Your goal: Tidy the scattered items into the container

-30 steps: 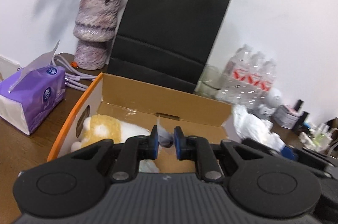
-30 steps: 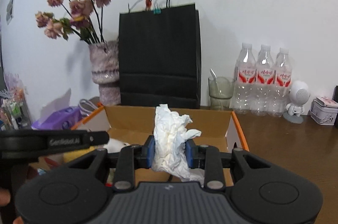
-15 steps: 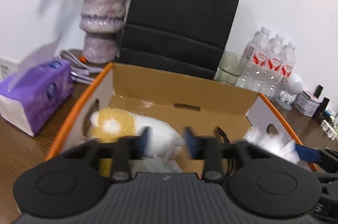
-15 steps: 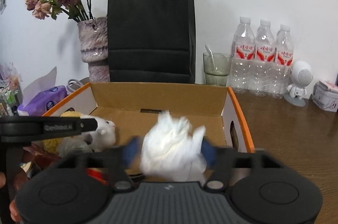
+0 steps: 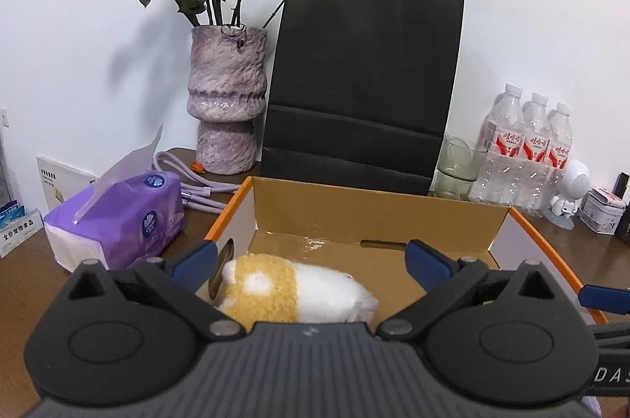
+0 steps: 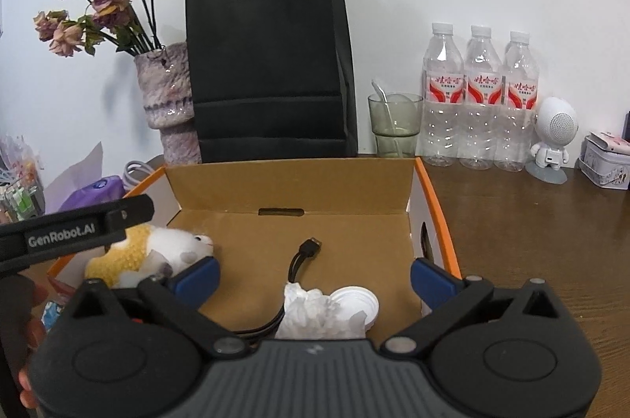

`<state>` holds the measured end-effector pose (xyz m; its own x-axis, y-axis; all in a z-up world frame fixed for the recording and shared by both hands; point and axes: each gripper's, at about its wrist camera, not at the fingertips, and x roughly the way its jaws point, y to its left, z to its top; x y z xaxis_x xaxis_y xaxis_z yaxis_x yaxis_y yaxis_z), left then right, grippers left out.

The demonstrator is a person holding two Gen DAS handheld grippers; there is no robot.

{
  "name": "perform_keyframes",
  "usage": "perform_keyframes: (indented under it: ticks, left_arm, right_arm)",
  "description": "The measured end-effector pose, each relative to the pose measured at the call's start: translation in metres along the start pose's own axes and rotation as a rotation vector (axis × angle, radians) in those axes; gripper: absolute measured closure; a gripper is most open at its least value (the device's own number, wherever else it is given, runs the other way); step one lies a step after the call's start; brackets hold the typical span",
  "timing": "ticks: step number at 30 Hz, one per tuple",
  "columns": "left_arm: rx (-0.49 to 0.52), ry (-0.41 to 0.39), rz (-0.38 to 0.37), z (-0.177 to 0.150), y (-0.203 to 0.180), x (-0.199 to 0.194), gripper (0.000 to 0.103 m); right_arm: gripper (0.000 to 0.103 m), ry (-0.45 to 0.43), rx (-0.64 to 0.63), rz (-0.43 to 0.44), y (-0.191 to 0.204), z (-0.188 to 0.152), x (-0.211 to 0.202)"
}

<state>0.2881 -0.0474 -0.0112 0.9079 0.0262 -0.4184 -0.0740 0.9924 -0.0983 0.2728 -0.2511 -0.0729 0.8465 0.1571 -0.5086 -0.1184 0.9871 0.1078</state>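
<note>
An open cardboard box with orange edges (image 5: 378, 211) (image 6: 291, 183) stands before me. Inside lie a yellow and white plush toy (image 5: 291, 286) (image 6: 157, 252), a crumpled white tissue (image 6: 315, 313), a white lid (image 6: 356, 301) and a black cable (image 6: 301, 254). My left gripper (image 5: 311, 260) is open and empty above the plush toy. My right gripper (image 6: 313, 274) is open and empty above the tissue. The left gripper's body (image 6: 75, 229) shows at the left of the right wrist view.
Behind the box stand a black paper bag (image 5: 362, 83) (image 6: 267, 71), a purple vase with dried roses (image 5: 226, 103), a glass (image 6: 393, 124), three water bottles (image 6: 478, 99), a white robot figure (image 6: 553, 138) and a tin (image 6: 608, 162). A purple tissue pack (image 5: 118, 217) lies left of the box.
Both grippers have opened. The right one let the crumpled tissue drop into the box, and the left one let go of its small item. Both have drawn back and up.
</note>
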Motion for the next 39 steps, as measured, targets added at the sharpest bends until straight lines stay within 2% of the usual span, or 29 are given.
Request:
perform_keyframes:
  ticks: [9, 13, 23, 30, 39]
  left_arm:
    - [-0.012, -0.007, 0.007, 0.001, 0.004, -0.004, 0.0]
    - [-0.026, -0.024, 0.001, 0.004, 0.01, -0.02, 0.0]
    - [0.018, -0.088, -0.027, 0.002, 0.048, -0.092, 0.0]
    - [0.044, -0.039, -0.018, -0.014, 0.084, -0.123, 0.0]
    - [0.001, 0.006, -0.021, -0.039, 0.13, -0.154, 0.0]
  right_arm:
    - [0.0, 0.006, 0.005, 0.001, 0.0, 0.0, 0.001]
    - [0.0, -0.002, 0.006, -0.003, 0.001, 0.002, -0.004]
    - [0.0, -0.112, -0.065, 0.022, 0.024, 0.013, -0.073]
    - [0.0, -0.139, -0.05, 0.037, 0.032, -0.015, -0.112]
    - [0.0, -0.098, -0.025, -0.028, 0.024, -0.065, -0.14]
